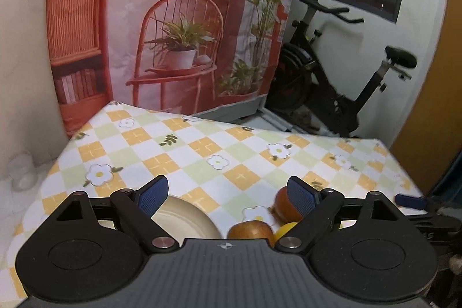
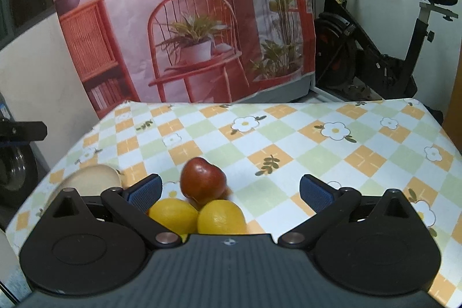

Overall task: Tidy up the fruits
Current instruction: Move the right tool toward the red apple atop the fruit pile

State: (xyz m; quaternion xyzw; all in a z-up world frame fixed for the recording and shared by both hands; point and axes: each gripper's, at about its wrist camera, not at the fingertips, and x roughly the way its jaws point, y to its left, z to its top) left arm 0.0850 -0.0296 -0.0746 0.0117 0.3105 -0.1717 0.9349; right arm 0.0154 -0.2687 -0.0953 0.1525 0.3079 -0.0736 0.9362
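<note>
fruit sits bunched beside the plate, both grippers open and empty

the fruit lies in a tight cluster on the checked tablecloth (image 2: 288, 134): a dark red apple (image 2: 203, 178) behind, and two lemons (image 2: 173, 214) touching each other in front of it. a second, paler apple (image 1: 250, 230) shows only in the left view. the cream plate (image 1: 184, 217) lies just to the left of the cluster and looks bare in the part that shows.

the right gripper (image 2: 229, 191) has its jaws spread wide with nothing between them. the fruit lies low and left of its centre line, the nearer lemon almost against its left pad, so this gripper looks the closer one; it would need to shift left and drop to bracket a piece. the fruits are round, so no long axis matters.

the left gripper (image 1: 229, 192) is also wide and empty. the plate lies under its left finger and the fruit under its right finger, partly hidden. judging from this, none of the fruit is on the plate yet.
</note>
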